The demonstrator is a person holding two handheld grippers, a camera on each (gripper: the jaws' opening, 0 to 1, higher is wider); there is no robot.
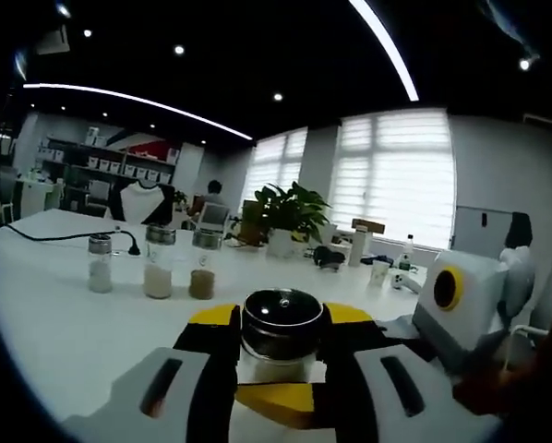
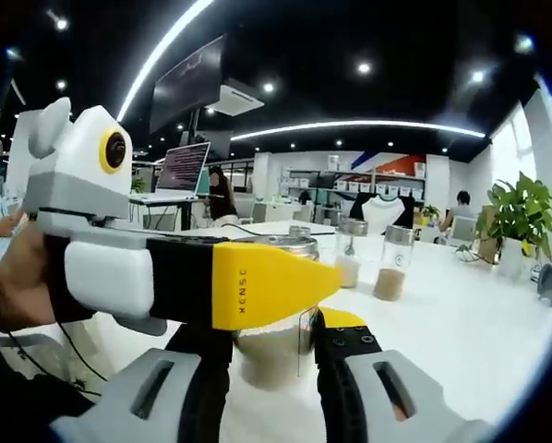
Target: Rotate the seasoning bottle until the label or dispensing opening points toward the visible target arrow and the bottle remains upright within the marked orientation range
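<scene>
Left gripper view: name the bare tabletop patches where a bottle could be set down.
Bare table lies left of the held bottle, in front of the three shakers. Crowded: the far edge by the plant, and the right side where the other gripper sits.

Three spare shaker jars (image 1: 156,263) on white table (image 1: 54,323), black cable (image 1: 68,237), potted plant (image 1: 290,217), open laptop (image 2: 179,175)

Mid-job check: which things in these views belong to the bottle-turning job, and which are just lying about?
In the job:
- seasoning bottle with steel lid, between both pairs of jaws
- left hand-held gripper
- right hand-held gripper

Lying about:
- three other seasoning bottles standing on the white table
- black cable
- potted plant
- laptop
</scene>
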